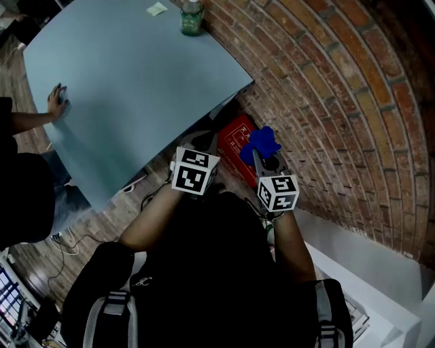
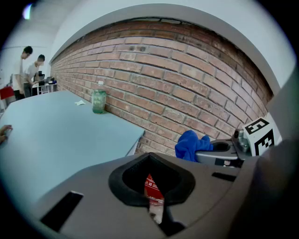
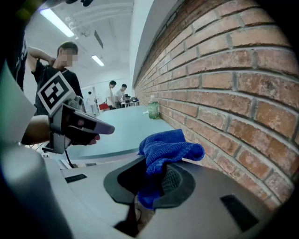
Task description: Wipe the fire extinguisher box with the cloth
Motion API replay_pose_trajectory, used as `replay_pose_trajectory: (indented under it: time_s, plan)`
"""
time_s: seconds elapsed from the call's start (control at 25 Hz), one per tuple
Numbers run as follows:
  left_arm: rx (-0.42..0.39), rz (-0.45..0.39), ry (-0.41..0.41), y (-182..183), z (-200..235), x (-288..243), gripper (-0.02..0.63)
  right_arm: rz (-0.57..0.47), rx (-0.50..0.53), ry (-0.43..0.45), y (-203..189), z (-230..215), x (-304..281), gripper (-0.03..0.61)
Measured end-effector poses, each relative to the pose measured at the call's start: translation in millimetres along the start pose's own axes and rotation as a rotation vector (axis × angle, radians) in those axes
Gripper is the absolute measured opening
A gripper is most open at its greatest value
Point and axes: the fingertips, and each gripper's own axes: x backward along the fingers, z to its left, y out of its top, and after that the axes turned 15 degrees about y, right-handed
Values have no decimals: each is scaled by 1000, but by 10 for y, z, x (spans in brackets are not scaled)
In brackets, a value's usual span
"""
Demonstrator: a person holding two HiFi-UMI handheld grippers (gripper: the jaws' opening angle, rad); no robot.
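Low against the red-brown brick wall (image 1: pixel 326 88), on the brown plank floor (image 1: pixel 119 207): flat red fire extinguisher box (image 1: pixel 236 139) with white print on its top face, one end tucked under the corner of the pale blue-grey table (image 1: pixel 136 81). Shown broadly only in the head view; in the left gripper view just a red sliver of the box (image 2: pixel 150 186) with white print, glimpsed through the gap behind the jaws; not visible in the right gripper view. Whether anything sits inside the box: cannot tell.

Over the box's right end, a crumpled bright blue microfibre cloth (image 1: pixel 264 143), pinched in the right gripper (image 1: pixel 260 158). Clearest in the right gripper view: jaws clamped on the lower fold of the cloth (image 3: pixel 168 147), the rest spilling up over the tips. Touching the box or held clear of it: cannot tell.

Beside it, over the box's left end, the left gripper (image 1: pixel 206 144), jaws pressed together on nothing.

At the table's far end, against the wall, a translucent green bottle (image 1: pixel 192 17) with a pale cap, contents unclear; near it a small pale yellow-green paper scrap (image 1: pixel 156 9). At the table's left edge, a person's hand (image 1: pixel 58 102). Only in the gripper views: standing people far down the room (image 2: pixel 28 65)
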Motion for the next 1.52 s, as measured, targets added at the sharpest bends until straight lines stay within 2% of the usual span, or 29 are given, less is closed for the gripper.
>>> replay_pose_trajectory:
  time_s: [0.2, 0.36, 0.48, 0.56, 0.68, 0.84, 0.96, 1.08, 1.16, 1.28, 1.4, 1.52]
  plan:
    - [22, 19, 63, -14, 277, -107, 5, 134, 12, 16, -267, -250, -453, 52]
    - [55, 31, 108, -83, 343, -179, 5, 253, 67, 19, -465, -549, -767, 52]
    - [86, 53, 163, -201, 418, -206, 5, 273, 74, 63, -630, -746, -1107, 52]
    - [120, 80, 190, -306, 411, -238, 5, 298, 96, 100, -726, -867, -1318, 52]
    - [160, 116, 216, -439, 318, -342, 5, 380, 139, 110, -916, -1137, -1563, 52]
    - [197, 142, 267, -500, 316, -377, 5, 497, 126, 135, -1293, -1486, -1927, 52]
    - [214, 158, 308, -564, 304, -418, 5, 552, 143, 119, -1493, -1806, -2076, 52]
    - [246, 192, 346, -703, 282, -477, 5, 598, 112, 92, -1681, -2061, -2147, 52]
    - [259, 208, 362, -780, 227, -472, 5, 652, 86, 99, -1833, -2143, -2175, 52]
    - [264, 217, 370, -882, 154, -424, 5, 728, 130, 114, -1966, -2163, -2279, 52]
    - [266, 247, 389, -998, 181, -350, 5, 729, 161, 131, -1937, -2127, -2425, 52]
    - [282, 270, 409, -1066, 263, -292, 5, 706, 123, 152, -1888, -2032, -2537, 52]
